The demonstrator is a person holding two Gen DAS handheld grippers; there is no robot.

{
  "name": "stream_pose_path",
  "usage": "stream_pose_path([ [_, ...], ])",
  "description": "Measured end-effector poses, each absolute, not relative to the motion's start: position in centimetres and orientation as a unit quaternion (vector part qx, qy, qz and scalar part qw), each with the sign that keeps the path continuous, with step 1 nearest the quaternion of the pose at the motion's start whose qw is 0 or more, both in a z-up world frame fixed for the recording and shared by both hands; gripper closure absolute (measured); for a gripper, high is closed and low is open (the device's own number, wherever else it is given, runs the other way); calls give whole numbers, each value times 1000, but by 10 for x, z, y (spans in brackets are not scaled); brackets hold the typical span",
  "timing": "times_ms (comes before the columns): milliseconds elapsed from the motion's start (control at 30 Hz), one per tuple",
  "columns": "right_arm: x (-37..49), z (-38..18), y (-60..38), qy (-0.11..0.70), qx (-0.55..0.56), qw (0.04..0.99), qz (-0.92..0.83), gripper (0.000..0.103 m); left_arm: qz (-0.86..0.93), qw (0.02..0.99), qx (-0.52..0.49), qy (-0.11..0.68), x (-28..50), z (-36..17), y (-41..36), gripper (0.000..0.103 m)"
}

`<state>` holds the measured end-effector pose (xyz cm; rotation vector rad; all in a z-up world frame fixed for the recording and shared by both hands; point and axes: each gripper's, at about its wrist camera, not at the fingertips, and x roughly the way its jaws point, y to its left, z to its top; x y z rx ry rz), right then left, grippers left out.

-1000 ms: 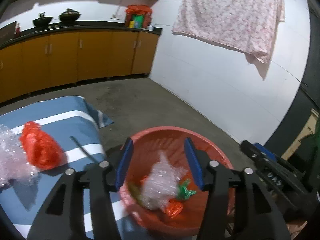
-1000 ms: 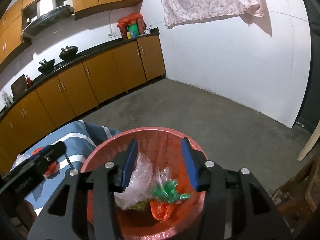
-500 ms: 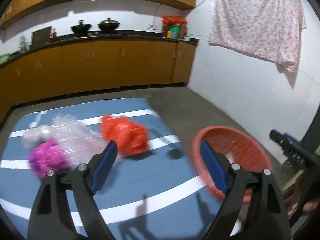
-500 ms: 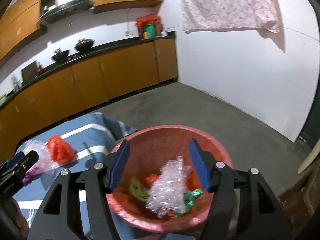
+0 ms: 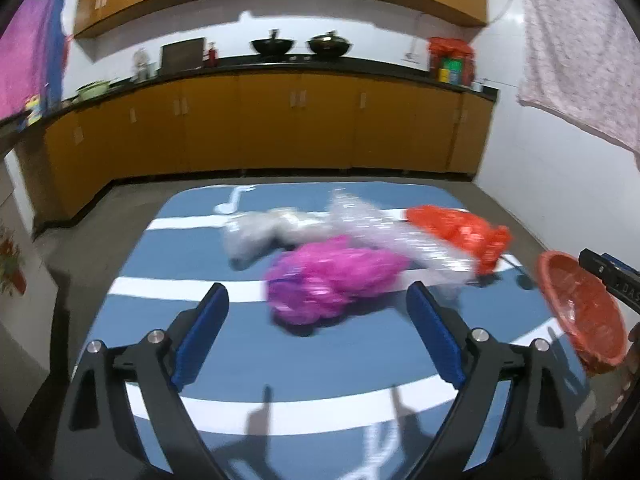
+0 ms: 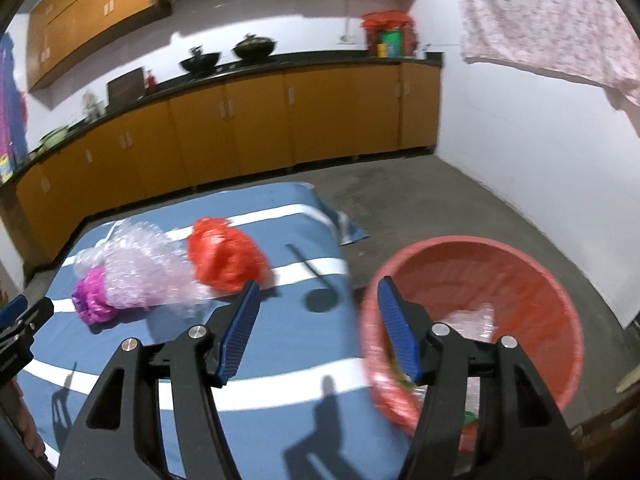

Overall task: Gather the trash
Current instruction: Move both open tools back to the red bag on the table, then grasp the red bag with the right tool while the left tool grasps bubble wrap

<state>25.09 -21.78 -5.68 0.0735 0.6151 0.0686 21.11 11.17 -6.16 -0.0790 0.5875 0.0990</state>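
Two black grippers with blue finger pads hang above a blue cloth with white stripes (image 5: 248,344), both spread wide and holding nothing. The left gripper (image 5: 318,334) points at a crumpled magenta plastic bag (image 5: 332,282) lying just ahead of its fingertips. Behind that bag, touching it, lie a clear bubble-wrap wad (image 5: 384,232) and a pale clear plastic bag (image 5: 260,232); a crumpled red-orange plastic bag (image 5: 460,232) sits at the right end of the pile.

The right gripper (image 6: 316,326) hovers over the cloth's right edge, its right finger in front of the rim of a round red plastic basket (image 6: 520,280) standing on the grey concrete floor (image 6: 420,200) beside the cloth. Inside the basket, clear plastic and a green scrap show, blurred. The same trash pile lies to this gripper's left, well apart from the basket. Orange-brown cabinets (image 6: 280,120) line the far wall, and a pink floral sheet (image 6: 552,16) hangs at right.
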Motion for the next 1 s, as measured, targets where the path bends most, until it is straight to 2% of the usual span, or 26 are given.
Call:
stream_pose_path([
  [233, 293, -70, -171, 318, 17, 946, 61, 41, 75, 952, -46, 294, 217, -74, 151, 8],
  [433, 325, -76, -160, 322, 23, 944, 63, 34, 72, 950, -43, 301, 228, -85, 161, 6],
  [767, 352, -94, -147, 361, 17, 927, 97, 34, 58, 950, -47, 303, 241, -89, 167, 5],
  [800, 351, -97, -146, 367, 15, 924, 103, 36, 56, 950, -47, 303, 242, -89, 166, 5],
  [900, 347, -103, -145, 380, 10, 918, 116, 51, 48, 951, -48, 302, 244, -89, 163, 5],
  [967, 341, -105, -144, 380, -2, 917, 119, 68, 43, 951, -49, 302, 245, -88, 161, 5],
  [1000, 338, -105, -144, 380, -5, 917, 119, 71, 40, 952, -50, 301, 245, -87, 159, 5],
])
